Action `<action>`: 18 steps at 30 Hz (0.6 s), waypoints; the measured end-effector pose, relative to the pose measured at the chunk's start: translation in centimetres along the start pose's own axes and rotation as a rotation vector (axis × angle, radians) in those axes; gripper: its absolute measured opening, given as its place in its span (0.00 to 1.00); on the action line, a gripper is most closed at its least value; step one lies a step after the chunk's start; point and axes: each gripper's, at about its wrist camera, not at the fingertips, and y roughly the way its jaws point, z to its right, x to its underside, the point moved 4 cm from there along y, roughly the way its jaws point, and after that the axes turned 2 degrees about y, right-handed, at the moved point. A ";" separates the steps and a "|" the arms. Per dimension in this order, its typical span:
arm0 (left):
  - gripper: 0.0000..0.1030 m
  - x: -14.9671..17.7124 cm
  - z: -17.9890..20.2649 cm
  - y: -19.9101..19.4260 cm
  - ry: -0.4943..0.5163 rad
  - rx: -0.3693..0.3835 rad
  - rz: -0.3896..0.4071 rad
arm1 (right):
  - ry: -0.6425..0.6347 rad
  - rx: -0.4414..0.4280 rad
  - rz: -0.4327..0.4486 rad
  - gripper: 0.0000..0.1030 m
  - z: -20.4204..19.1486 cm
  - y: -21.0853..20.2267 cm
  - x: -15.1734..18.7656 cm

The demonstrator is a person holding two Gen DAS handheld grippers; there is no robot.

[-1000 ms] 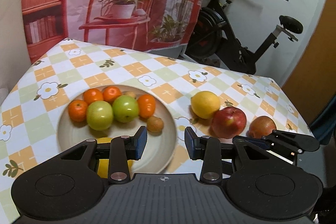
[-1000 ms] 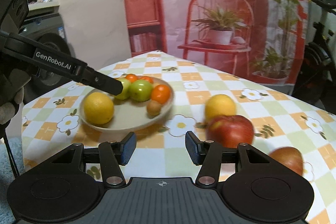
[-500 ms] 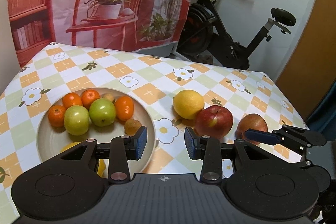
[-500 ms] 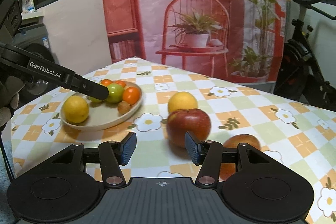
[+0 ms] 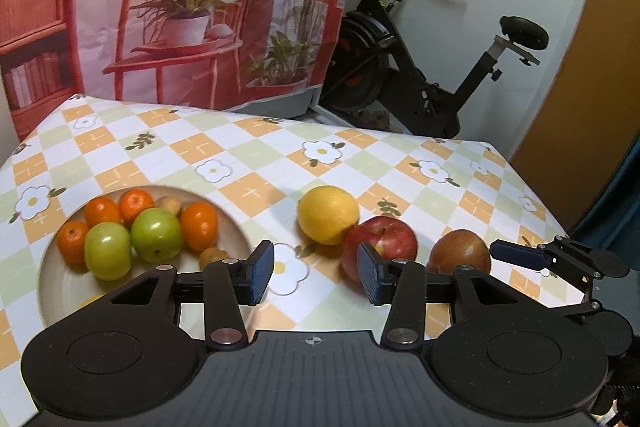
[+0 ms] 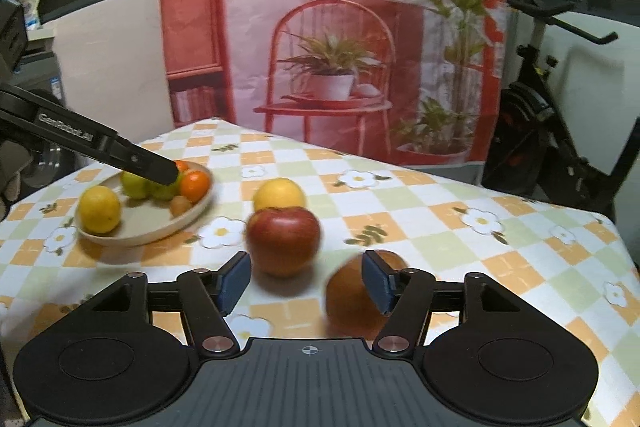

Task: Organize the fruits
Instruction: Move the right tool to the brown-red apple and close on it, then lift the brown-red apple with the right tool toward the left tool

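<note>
From the left wrist view, your left hand-held gripper [image 5: 316, 277] hangs over the bench [image 5: 248, 147] with nothing between its pads. Its jaws have just been opening, and they stand apart over a printed flower on the cloth. To its left sits the plate [image 5: 52, 287], already loaded with green apples [image 5: 156, 233], small oranges [image 5: 198, 225] and a small brown fruit near the rim. The plate looks like the collection point. Three fruits are not yet gathered: the yellow citrus [image 5: 327, 214], the red apple [image 5: 386, 239] touching it, and the duller brown-red apple [image 5: 460, 251] just beside that. One blue pad of the right hand-held gripper [image 5: 516, 254] pokes in from the right, close to that last apple.

From the right wrist view, your right hand-held gripper [image 6: 306, 285] is also released and empty, and its jaws have just been widening. The red apple [image 6: 283, 239] lies just ahead of the gap. The brown-red apple [image 6: 352, 291] sits low and to the right, partly behind the right pad and blurred, so I cannot tell whether the pad touches it. The widening suggests you are sizing up for one of these two apples. The plate [image 6: 132, 235] is well off to the left, with a yellow fruit [image 6: 99, 209] at its near edge, and the left hand-held gripper's finger reaches across above it.
</note>
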 end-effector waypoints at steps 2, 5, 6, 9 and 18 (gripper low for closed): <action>0.47 -0.2 0.5 0.3 0.009 0.008 0.004 | 0.011 0.018 -0.007 0.58 0.9 0.1 0.4; 0.47 -0.5 1.4 0.8 0.028 0.018 0.008 | 0.032 0.036 -0.020 0.60 2.1 0.6 0.9; 0.47 -0.5 1.5 1.0 0.035 0.020 0.007 | 0.038 0.042 -0.025 0.60 2.5 0.8 1.1; 0.47 -0.6 1.9 1.3 0.045 0.026 0.003 | 0.051 0.054 -0.034 0.61 3.3 1.5 1.2; 0.47 -0.2 1.0 1.2 0.028 0.017 -0.012 | -0.014 0.085 -0.114 0.52 2.6 4.4 1.2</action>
